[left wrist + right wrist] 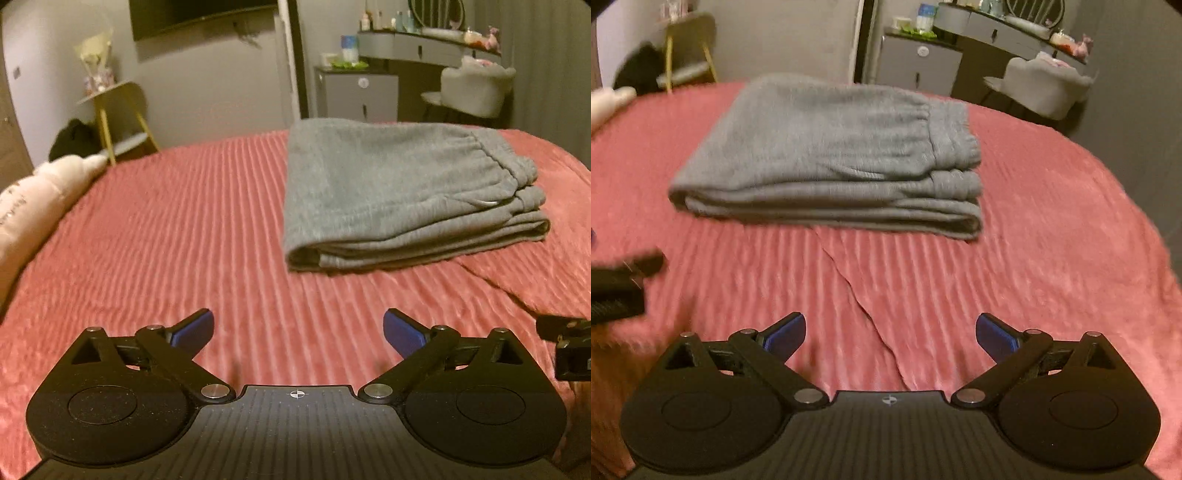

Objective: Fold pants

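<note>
Grey sweatpants (399, 192) lie folded into a thick rectangle on the pink ribbed bedspread (184, 229), elastic waistband to the right. In the right wrist view the same pants (831, 158) sit ahead at centre, layers stacked. My left gripper (298, 332) stands wide open over bare bedspread, well short of the pants and left of them, nothing between its blue pads. My right gripper (891, 334) is also wide open and empty, back from the pants' near edge. Each gripper's black body shows at the edge of the other's view.
A pale pillow (33, 199) lies at the bed's left edge. Beyond the bed stand a yellow-legged side table (110, 110), a grey cabinet (358, 92), a dressing table with bottles (424, 40) and a grey chair (476, 88). A crease (857, 291) runs through the bedspread.
</note>
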### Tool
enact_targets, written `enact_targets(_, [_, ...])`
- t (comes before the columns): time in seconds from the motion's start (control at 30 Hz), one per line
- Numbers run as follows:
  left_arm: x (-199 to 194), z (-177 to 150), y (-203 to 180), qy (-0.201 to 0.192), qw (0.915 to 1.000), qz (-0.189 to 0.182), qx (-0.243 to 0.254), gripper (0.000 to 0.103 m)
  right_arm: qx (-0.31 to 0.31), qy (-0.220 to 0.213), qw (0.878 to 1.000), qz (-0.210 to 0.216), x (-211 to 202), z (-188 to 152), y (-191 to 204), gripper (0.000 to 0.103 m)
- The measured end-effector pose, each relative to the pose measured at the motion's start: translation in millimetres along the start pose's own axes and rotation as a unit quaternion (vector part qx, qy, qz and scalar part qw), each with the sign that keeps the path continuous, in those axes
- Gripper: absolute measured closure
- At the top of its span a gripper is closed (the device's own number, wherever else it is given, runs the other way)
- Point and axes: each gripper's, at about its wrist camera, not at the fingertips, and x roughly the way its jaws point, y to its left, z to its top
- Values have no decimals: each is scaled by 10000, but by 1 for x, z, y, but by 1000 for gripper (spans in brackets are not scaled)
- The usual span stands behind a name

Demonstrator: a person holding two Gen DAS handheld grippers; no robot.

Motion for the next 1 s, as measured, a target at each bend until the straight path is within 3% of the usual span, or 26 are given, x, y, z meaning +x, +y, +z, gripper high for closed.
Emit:
enact_targets(0.13, [-4, -1, -2, 2, 9998, -179, -27, 1, 5, -354, 9993, 85, -19, -5, 8, 4])
enact_targets(0.33, [-8, 1, -8, -39, 9989, -466, -6, 1, 365, -417, 9973, 492, -18, 1, 2, 4])
enact_targets(0.5, [2, -1, -11, 182, 9990, -395, 45, 1, 747, -293, 9962, 345, -6, 2, -5, 4])
enact_targets(0.8, [14, -2, -6, 490, 9982, -325, -89, 1, 360, -411, 9984, 165, -2, 0, 10, 4])
enact_targets(1.0, [18, -1, -2, 635, 9969, -409, -211, 1, 438, -366, 9982, 191, 1, 0, 6, 4])
